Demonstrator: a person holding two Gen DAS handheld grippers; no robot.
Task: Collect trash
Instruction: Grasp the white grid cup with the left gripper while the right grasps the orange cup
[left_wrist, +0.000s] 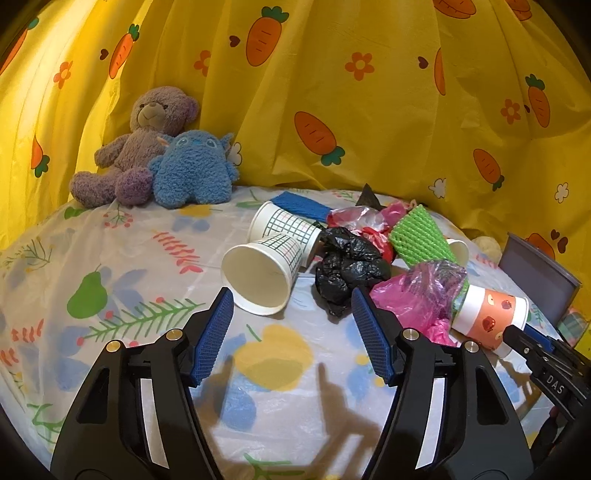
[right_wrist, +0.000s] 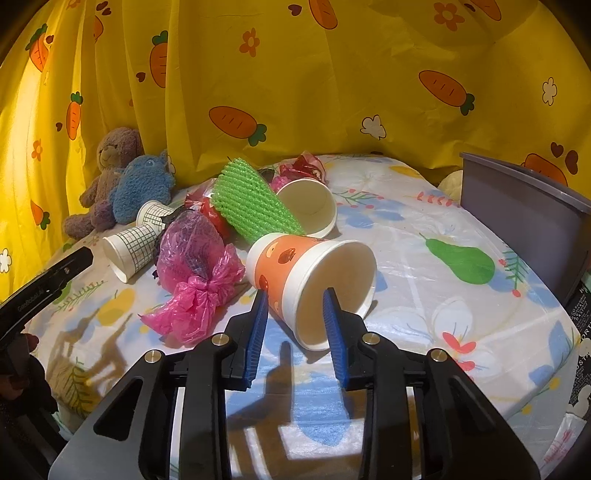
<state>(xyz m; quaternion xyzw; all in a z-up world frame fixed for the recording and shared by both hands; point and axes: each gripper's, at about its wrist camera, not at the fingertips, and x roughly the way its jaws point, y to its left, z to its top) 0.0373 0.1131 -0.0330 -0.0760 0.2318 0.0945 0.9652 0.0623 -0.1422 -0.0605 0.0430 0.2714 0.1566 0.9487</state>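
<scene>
Across the back I saw the yellow carrot curtain (left_wrist: 332, 74), and below it the table (left_wrist: 122, 258) under its fruit-print plastic cover. At the right edge stood a grey bin (right_wrist: 524, 218). Two stuffed toys, a brown bear (left_wrist: 140, 147) and a blue one (left_wrist: 192, 173), sat against the curtain.

The trash lay heaped mid-table: a green foam net (right_wrist: 247, 199), a pink bag (right_wrist: 195, 288), a crumpled black bag (left_wrist: 347, 269), two grid-print cups (left_wrist: 266, 273) on their sides, and a plain cup (right_wrist: 310, 206) behind the net.

My right tongs (right_wrist: 295, 306) straddled the rim of the orange cup (right_wrist: 288, 269), which lay on its side with its mouth toward me: one finger sat inside the mouth, the other outside the wall, closing on the cup. My left tongs (left_wrist: 291, 306) hung spread wide above the table, holding nothing, with the nearer grid cup and the black bag just beyond their tips.
</scene>
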